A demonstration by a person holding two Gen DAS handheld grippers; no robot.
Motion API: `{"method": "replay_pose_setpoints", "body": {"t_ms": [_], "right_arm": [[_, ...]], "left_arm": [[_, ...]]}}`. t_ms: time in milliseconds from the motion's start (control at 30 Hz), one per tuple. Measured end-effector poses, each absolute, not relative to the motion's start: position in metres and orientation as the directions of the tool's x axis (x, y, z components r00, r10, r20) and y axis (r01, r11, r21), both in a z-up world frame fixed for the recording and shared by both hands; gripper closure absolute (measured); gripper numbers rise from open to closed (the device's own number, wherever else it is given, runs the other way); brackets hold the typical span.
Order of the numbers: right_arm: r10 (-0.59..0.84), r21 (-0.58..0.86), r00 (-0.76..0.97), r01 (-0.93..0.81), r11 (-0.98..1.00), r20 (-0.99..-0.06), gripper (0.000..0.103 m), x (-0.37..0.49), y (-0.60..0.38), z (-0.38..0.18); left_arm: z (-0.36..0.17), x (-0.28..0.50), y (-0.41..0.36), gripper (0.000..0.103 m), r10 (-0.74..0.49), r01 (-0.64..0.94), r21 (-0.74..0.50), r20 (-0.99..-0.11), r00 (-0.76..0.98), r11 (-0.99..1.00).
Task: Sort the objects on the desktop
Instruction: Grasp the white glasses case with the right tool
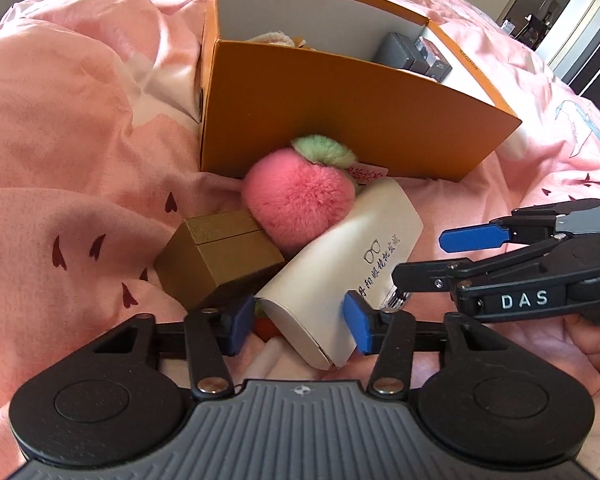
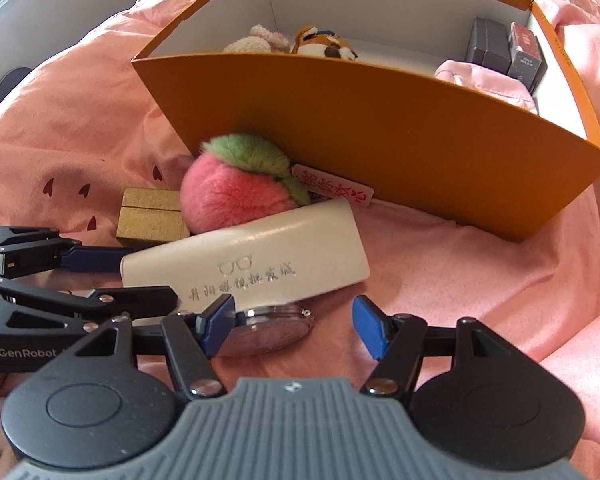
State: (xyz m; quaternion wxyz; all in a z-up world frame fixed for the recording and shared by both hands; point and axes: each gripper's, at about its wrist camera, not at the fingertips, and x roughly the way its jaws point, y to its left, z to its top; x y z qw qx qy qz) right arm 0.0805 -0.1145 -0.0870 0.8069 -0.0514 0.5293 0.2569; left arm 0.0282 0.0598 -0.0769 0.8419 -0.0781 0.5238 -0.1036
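A white glasses case (image 1: 340,268) (image 2: 252,256) lies on the pink bedding in front of an orange box (image 1: 340,120) (image 2: 380,136). A pink plush peach (image 1: 300,196) (image 2: 236,196) and a gold box (image 1: 220,256) (image 2: 152,220) lie beside it. My left gripper (image 1: 300,320) is open with its jaws around the near end of the case. My right gripper (image 2: 296,328) is open around a silver watch (image 2: 272,328), its left pad touching it. The right gripper also shows in the left wrist view (image 1: 432,256).
The orange box holds plush toys (image 2: 292,44), dark small boxes (image 2: 504,52) (image 1: 416,52) and a pink item (image 2: 488,80). An orange object (image 1: 266,326) lies under the case's end. Rumpled pink bedding (image 1: 80,160) lies all around.
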Motion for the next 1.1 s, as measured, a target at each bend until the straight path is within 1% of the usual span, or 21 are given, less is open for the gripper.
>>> {"method": "replay_pose_setpoints", "body": {"t_ms": [33,100,200,300,467,600,700,733,833,900,967,1067,1100], "right_arm": [[0.357,0.185,0.316,-0.464,0.866,-0.879,0.035,0.081,-0.116,-0.086],[0.35,0.177,0.334,-0.451,0.875,-0.875,0.035,0.081,-0.119,-0.083],[0.34,0.17,0.353,-0.433,0.885,-0.871,0.036,0.082,-0.124,-0.08],[0.337,0.171,0.368,-0.416,0.893,-0.866,0.036,0.081,-0.13,-0.075],[0.336,0.185,0.367,-0.389,0.903,-0.867,0.035,0.079,-0.138,-0.071],[0.311,0.183,0.325,-0.37,0.911,-0.893,0.035,0.077,-0.137,-0.08],[0.339,0.255,0.234,-0.326,0.91,-0.911,0.04,0.077,-0.14,-0.097],[0.346,0.272,0.214,-0.313,0.91,-0.913,0.045,0.077,-0.141,-0.101],[0.372,0.314,0.21,-0.264,0.912,-0.904,0.052,0.078,-0.151,-0.104],[0.376,0.321,0.218,-0.248,0.914,-0.901,0.055,0.079,-0.156,-0.101],[0.37,0.312,0.234,-0.248,0.917,-0.899,0.06,0.08,-0.159,-0.096],[0.349,0.277,0.276,-0.269,0.923,-0.896,0.064,0.083,-0.166,-0.085],[0.338,0.258,0.286,-0.283,0.924,-0.897,0.065,0.084,-0.169,-0.081]], "left_arm": [[-0.076,0.028,0.06,0.059,-0.273,0.1,-0.256,-0.863,0.425,0.962],[-0.075,0.027,0.057,0.065,-0.317,0.126,-0.291,-0.853,0.415,0.948],[-0.071,0.025,0.046,0.073,-0.364,0.192,-0.311,-0.84,0.403,0.931],[-0.071,0.022,0.032,0.078,-0.434,0.253,-0.36,-0.819,0.375,0.898],[-0.07,0.016,0.006,0.08,-0.482,0.357,-0.363,-0.807,0.342,0.861],[-0.07,0.012,0.001,0.08,-0.493,0.381,-0.364,-0.804,0.334,0.85],[-0.068,0.008,0.006,0.08,-0.505,0.377,-0.378,-0.795,0.337,0.846],[-0.066,0.007,0.006,0.08,-0.504,0.378,-0.376,-0.795,0.338,0.846],[-0.063,0.006,0.011,0.077,-0.498,0.368,-0.373,-0.795,0.347,0.852],[-0.058,0.008,0.017,0.076,-0.477,0.35,-0.357,-0.801,0.362,0.866],[-0.052,0.008,0.024,0.076,-0.433,0.335,-0.311,-0.811,0.395,0.889],[-0.038,0.009,0.036,0.072,-0.338,0.31,-0.206,-0.816,0.47,0.928],[-0.035,0.009,0.038,0.069,-0.296,0.302,-0.157,-0.815,0.499,0.94]]}}
